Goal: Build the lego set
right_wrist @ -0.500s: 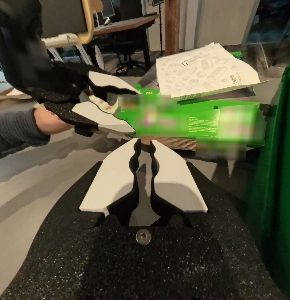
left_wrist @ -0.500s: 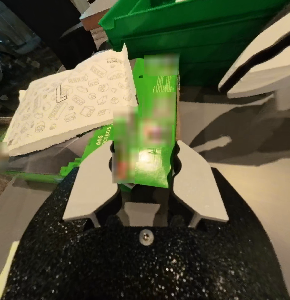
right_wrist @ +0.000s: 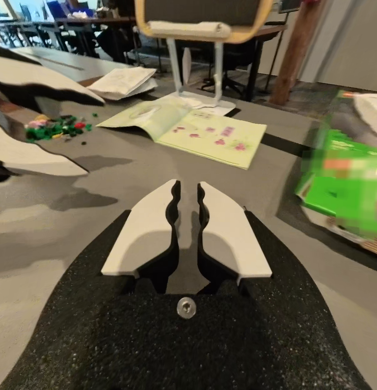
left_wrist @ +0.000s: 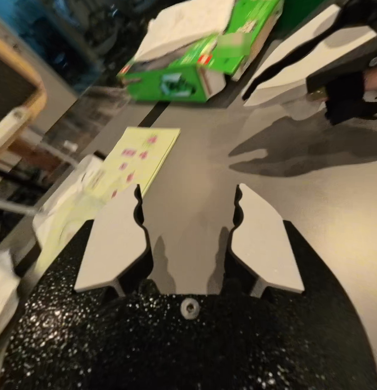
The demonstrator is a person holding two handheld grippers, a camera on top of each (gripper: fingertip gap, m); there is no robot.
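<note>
1. Lego pieces (right_wrist: 57, 127) lie in a loose heap of green, pink, red and yellow at the left of the right wrist view, on the grey bench (right_wrist: 141, 179); none looks joined, so I judge the build barely begun.
2. Opening and unpacking seem done: the instruction booklet (right_wrist: 194, 135) lies open and flat at the centre of that view, its pale green pages showing pink flower diagrams.
3. Sorting and assembling all remain, as far as these views show.
4. At the right edge, the green Lego box (right_wrist: 341, 179) lies on its side on a pale board; in the left wrist view the box (left_wrist: 179, 82) has an end flap open, but blur hides whether anything remains inside.
5. A white paper bag (left_wrist: 183, 27) printed with brick outlines rests on top of the box, at the upper centre; its contents cannot be seen.
6. More white paper bags (right_wrist: 124, 83) lie beyond the booklet, apparently emptied.
7. Spread wide and empty, the left hand-held gripper (left_wrist: 188, 190) hovers over bare bench just right of the booklet.
8. Nearly closed with a narrow gap, the right hand-held gripper (right_wrist: 188, 185) grasps nothing.
</note>
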